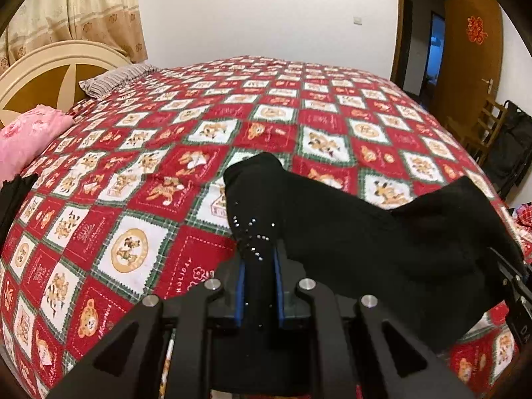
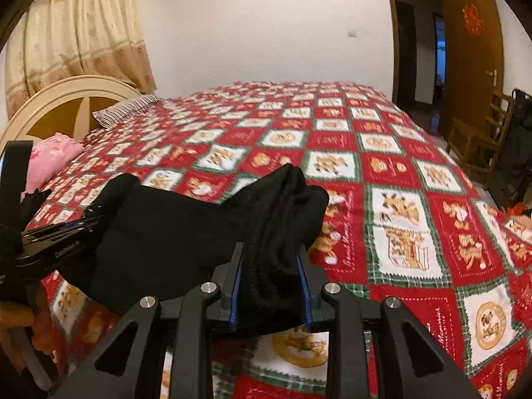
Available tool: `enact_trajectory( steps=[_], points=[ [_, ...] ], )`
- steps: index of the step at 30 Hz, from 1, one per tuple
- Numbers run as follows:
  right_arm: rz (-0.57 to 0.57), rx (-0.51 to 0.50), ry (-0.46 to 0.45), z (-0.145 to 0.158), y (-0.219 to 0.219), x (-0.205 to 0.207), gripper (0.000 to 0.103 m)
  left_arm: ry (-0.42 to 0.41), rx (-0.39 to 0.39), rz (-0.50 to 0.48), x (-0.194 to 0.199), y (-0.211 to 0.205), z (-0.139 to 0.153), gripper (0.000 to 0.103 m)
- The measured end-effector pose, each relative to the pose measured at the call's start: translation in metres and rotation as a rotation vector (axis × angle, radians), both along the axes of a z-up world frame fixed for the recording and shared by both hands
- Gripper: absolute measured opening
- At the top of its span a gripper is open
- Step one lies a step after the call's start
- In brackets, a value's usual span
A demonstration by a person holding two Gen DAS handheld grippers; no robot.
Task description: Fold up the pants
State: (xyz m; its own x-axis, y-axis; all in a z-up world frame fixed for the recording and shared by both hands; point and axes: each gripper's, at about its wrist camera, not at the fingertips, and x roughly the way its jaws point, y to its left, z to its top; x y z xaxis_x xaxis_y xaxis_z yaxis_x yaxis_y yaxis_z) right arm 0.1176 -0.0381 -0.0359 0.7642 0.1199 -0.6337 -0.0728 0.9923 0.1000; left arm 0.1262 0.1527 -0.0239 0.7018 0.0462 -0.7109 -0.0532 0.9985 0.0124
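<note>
Black fabric fills the middle of both views: the pants [image 1: 382, 232] hang stretched between the two tongs above the bed [image 1: 232, 126], held clear of most of its cover, though whether the lowest fold touches the quilt cannot be told. In the left wrist view the left tongs [image 1: 259, 266] are clamped tight on a narrow bunch of the cloth, the blue pads [image 1: 242, 286] pressing it from both sides, and a scatter of small silver studs [image 1: 252, 232] shows on the fabric just above the grip. From there the pants run to the right, where the edge of the other tool is partly covered by cloth. In the right wrist view the right tongs [image 2: 269, 266] are closed on a thicker, ribbed bundle of the same pants [image 2: 166, 232], the pads set wider apart with the fabric filling the gap between them. The cloth sags to the left toward the left tool, seen at the picture's edge. Under it lies a red, white and green checked quilt [image 2: 399, 199] printed with bears. Near the cream headboard [image 2: 66, 99] rest a pink pillow [image 1: 26, 136] and a striped pillow [image 1: 113, 78]. A beige curtain [image 2: 83, 33] hangs behind, and a brown door [image 1: 472, 56] stands open at the right, with a wooden chair [image 2: 478, 133] beside it.
</note>
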Motion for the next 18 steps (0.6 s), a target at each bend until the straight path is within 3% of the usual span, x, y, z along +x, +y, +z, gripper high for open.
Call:
enact_trajectory(
  steps=[12,15,17,18],
  points=[
    [-0.011,-0.053,0.067,-0.024,0.001,0.015,0.028,0.067,-0.002,0.024,0.012,0.003,-0.026,0.018],
    [-0.004,-0.063,0.087,-0.027,0.0,0.018,0.029,0.08,-0.001,0.035,0.015,0.007,-0.031,0.031],
    [0.009,-0.071,0.099,-0.028,0.0,0.02,0.029,0.079,0.005,0.054,0.014,0.014,-0.033,0.057],
    [0.015,-0.07,0.102,-0.028,-0.001,0.02,0.03,0.077,0.009,0.066,0.013,0.018,-0.033,0.066]
  ],
)
